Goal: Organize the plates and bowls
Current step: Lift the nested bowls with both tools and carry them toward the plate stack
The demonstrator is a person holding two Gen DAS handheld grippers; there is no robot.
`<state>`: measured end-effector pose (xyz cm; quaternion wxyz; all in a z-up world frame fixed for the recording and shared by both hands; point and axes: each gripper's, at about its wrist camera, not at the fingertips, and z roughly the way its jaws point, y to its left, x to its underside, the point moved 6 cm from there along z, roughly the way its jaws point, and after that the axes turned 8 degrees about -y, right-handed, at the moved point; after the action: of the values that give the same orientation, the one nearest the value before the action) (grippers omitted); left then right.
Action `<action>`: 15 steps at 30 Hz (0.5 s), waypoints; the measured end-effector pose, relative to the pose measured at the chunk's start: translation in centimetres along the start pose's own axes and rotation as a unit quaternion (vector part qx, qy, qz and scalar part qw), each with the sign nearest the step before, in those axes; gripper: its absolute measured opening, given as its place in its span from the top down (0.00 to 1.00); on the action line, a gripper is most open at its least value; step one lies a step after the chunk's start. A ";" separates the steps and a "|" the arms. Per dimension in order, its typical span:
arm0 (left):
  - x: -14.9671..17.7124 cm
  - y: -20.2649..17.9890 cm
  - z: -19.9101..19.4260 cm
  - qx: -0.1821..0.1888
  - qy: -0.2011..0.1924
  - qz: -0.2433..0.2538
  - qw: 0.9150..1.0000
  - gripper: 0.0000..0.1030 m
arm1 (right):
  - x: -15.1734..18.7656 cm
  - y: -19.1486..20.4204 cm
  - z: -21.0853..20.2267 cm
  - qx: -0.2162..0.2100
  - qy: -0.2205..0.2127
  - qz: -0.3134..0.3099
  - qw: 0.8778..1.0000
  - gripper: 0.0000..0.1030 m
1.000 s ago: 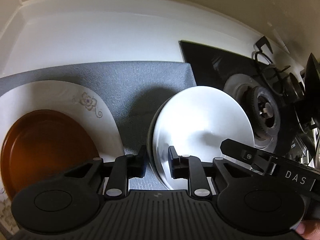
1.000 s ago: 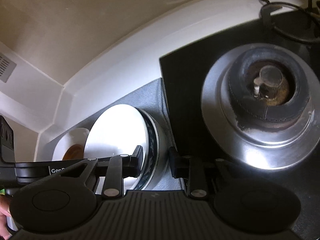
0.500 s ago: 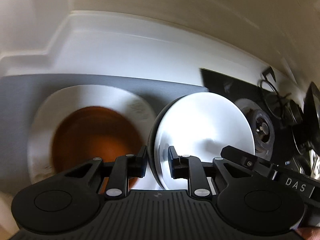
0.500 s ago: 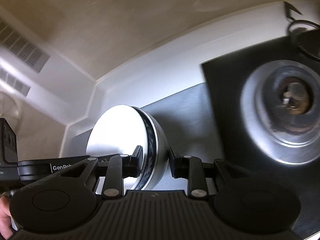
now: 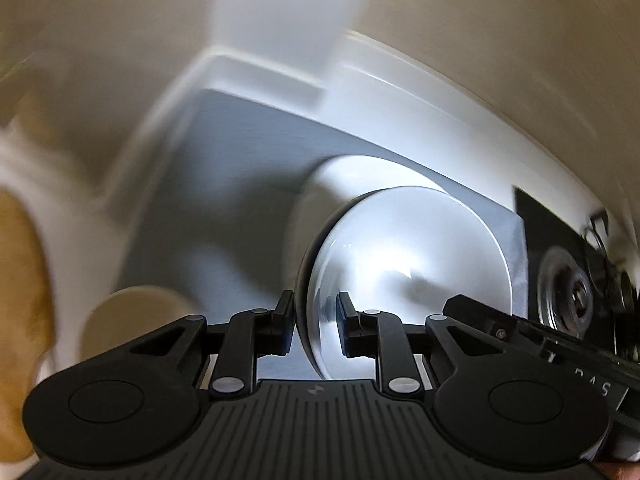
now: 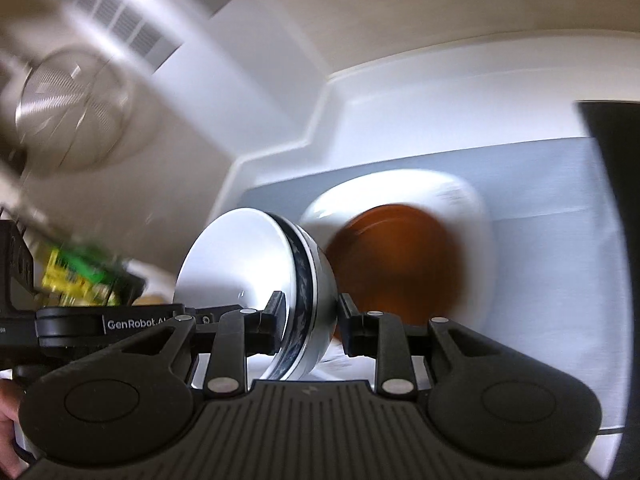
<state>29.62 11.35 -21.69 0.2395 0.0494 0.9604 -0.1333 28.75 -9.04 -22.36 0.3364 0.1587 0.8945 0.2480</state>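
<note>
Two grippers: left gripper [image 5: 312, 330] and right gripper [image 6: 308, 330] each pinch opposite rims of one white bowl [image 6: 256, 280].
Bowl position: held in the air, tilted on edge, just beside and above the white plate [image 6: 452, 200].
Plate position: lies on the grey mat [image 6: 560, 240], carrying the brown dish [image 6: 400, 264].
Done: brown dish nested on plate.
Remaining: probably set bowl onto that stack, then release both grips.

A bowl [image 6: 256, 280] sits between both tongs. Behind it, a saucer [image 6: 400, 268] lies on a plate [image 6: 476, 216]. The plate rests on a mat [image 6: 560, 240], stove [image 5: 568, 280] to its right.
</note>
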 end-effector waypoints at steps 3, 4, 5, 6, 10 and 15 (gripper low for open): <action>-0.1 3.1 -1.7 -0.014 -0.010 -0.026 1.000 0.78 | 0.6 3.0 1.2 -0.023 0.015 -0.015 1.000 0.70; -0.3 4.0 -2.4 -0.020 -0.014 -0.032 0.999 0.78 | 0.8 4.0 1.6 -0.030 0.019 -0.018 0.999 0.70; -0.4 4.9 -3.1 -0.024 -0.017 -0.038 0.999 0.78 | 1.0 4.8 1.8 -0.038 0.023 -0.023 0.999 0.70; -0.6 5.7 -3.9 -0.026 -0.022 -0.045 0.998 0.78 | 1.1 5.8 2.1 -0.046 0.027 -0.030 0.998 0.70; -1.3 8.4 -6.9 -0.041 -0.046 -0.060 0.996 0.78 | 1.6 9.7 3.0 -0.075 0.039 -0.050 0.995 0.70; -0.8 10.9 -9.0 -0.038 -0.053 -0.091 0.994 0.78 | 2.0 12.1 3.3 -0.091 0.048 -0.073 0.992 0.70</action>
<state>28.00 24.27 -16.22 0.2787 -0.0546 0.9512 -0.1203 30.97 2.95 -18.85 0.3234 0.0492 0.8925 0.3106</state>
